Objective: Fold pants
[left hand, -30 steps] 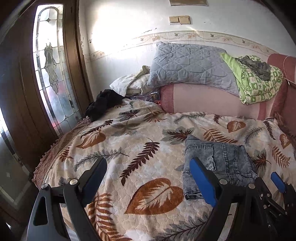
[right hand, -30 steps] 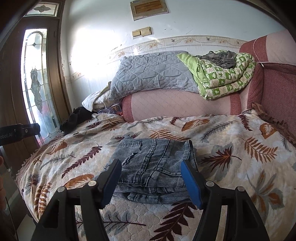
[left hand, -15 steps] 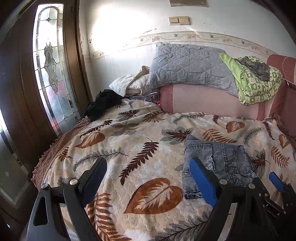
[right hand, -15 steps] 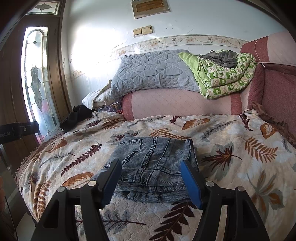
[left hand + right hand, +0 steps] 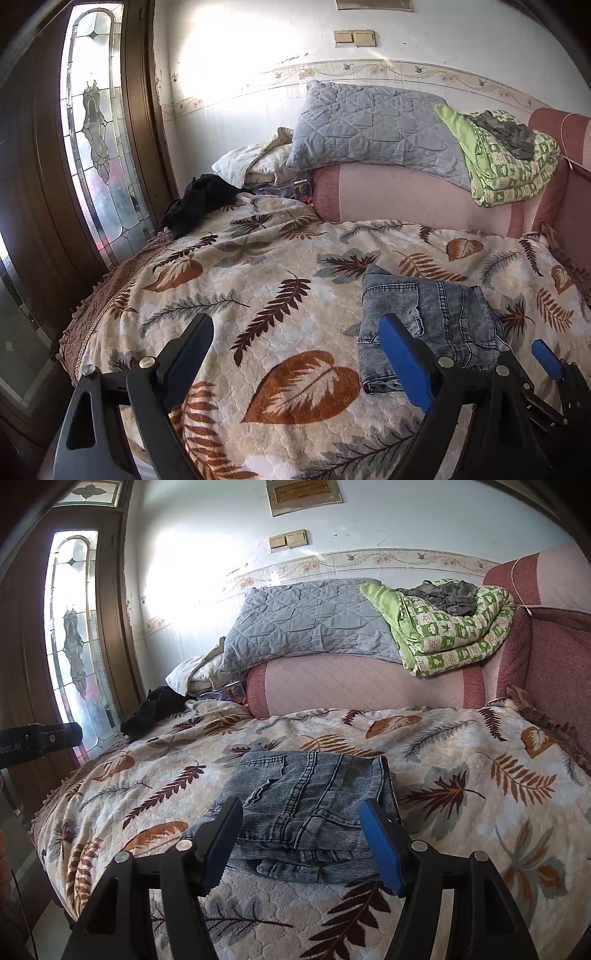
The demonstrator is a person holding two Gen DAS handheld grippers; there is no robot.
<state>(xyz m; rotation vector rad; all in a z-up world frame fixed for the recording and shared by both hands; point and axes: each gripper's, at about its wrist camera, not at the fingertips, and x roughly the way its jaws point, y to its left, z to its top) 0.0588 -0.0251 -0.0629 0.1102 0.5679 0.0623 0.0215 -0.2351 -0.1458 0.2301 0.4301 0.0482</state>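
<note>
Grey-blue denim pants (image 5: 310,805) lie folded in a compact stack on the leaf-patterned bedspread (image 5: 480,775). They also show in the left wrist view (image 5: 428,321), right of centre. My right gripper (image 5: 301,823) is open and empty, held just short of the stack's near edge. My left gripper (image 5: 295,343) is open and empty, above the bedspread (image 5: 258,295) to the left of the pants. The right gripper's blue pad (image 5: 546,360) shows at the lower right of the left wrist view.
A pink bolster (image 5: 362,683) lies across the back of the bed with a grey quilted pillow (image 5: 303,624) and a green blanket (image 5: 450,627) on it. A black garment (image 5: 151,709) lies at the far left corner. A glass-panelled wooden door (image 5: 99,155) stands left of the bed.
Both views have drifted slightly; the pants lie as before and both grippers stay open.
</note>
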